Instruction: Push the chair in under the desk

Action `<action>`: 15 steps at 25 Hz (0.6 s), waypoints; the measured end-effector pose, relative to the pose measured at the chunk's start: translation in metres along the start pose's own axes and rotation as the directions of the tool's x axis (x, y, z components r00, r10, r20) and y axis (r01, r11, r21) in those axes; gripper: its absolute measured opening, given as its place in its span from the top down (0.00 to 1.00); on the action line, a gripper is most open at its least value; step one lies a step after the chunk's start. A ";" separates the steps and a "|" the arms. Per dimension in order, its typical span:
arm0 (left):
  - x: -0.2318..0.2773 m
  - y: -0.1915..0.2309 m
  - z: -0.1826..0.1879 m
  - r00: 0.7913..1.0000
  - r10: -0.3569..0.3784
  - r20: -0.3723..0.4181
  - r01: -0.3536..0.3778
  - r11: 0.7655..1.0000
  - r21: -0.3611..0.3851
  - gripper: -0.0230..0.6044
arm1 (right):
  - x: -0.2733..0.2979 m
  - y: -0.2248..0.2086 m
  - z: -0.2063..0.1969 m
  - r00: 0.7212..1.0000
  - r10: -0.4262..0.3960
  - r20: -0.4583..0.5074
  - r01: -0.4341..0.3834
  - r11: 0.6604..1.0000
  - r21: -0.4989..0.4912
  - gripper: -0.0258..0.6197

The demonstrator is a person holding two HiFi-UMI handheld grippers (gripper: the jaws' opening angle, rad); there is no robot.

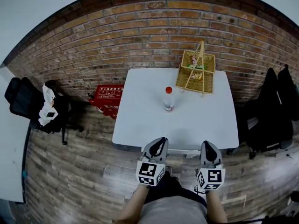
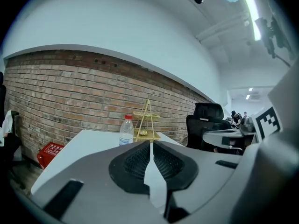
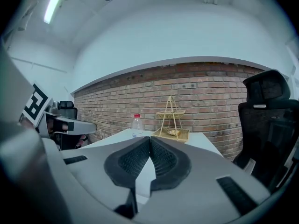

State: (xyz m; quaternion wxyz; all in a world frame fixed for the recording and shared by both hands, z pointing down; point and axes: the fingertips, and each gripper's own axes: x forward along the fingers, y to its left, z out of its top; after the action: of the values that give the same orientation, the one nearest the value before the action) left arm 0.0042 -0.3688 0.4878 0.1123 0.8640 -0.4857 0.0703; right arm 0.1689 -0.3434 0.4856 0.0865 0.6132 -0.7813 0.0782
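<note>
Both left claw point(image 1: 161, 140) and right claw point(image 1: 208, 144), pressed together empty, hover before the desk point(image 1: 196, 122)

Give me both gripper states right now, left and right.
Left gripper: closed, nothing between the jaws.
Right gripper: closed, nothing between the jaws.

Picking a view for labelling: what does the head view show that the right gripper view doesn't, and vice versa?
Head view only: red crate, white bag on the left chair, wood floor, and the left gripper and right gripper seen from above.
Right gripper view only: ceiling light, and its own pads meeting with nothing between them.
Both: desk, bottle, basket, brick wall, right chair.
</note>
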 end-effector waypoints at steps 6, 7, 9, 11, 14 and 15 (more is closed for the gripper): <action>0.000 -0.010 -0.010 0.999 0.004 -0.036 -0.004 1.000 0.004 0.91 | -0.001 0.003 -0.003 1.000 0.003 -0.008 -0.002 1.000 0.011 0.93; 0.000 -0.011 -0.010 0.999 0.004 -0.035 -0.004 1.000 0.005 0.91 | 0.000 0.003 -0.003 1.000 0.003 -0.011 -0.003 1.000 0.012 0.94; 0.000 -0.012 -0.010 0.999 0.006 -0.036 -0.006 1.000 0.007 0.91 | 0.000 0.003 -0.004 1.000 0.005 -0.017 -0.005 1.000 0.012 0.94; 0.001 -0.012 -0.010 0.999 0.012 -0.037 -0.011 1.000 0.005 0.92 | 0.002 0.005 -0.005 1.000 0.013 -0.020 -0.012 1.000 0.010 0.94; 0.002 -0.011 -0.012 0.999 0.019 -0.038 -0.019 1.000 0.003 0.91 | 0.004 0.007 -0.007 0.999 0.026 -0.023 -0.026 1.000 0.011 0.94; 0.002 -0.010 -0.013 0.999 0.021 -0.038 -0.021 1.000 0.003 0.91 | 0.005 0.007 -0.007 0.999 0.030 -0.023 -0.029 0.999 0.012 0.94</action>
State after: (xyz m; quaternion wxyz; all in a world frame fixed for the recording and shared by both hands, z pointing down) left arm 0.0140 -0.3624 0.4991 0.1193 0.8576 -0.4923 0.0885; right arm 0.1610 -0.3446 0.4939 0.0906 0.6012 -0.7887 0.0911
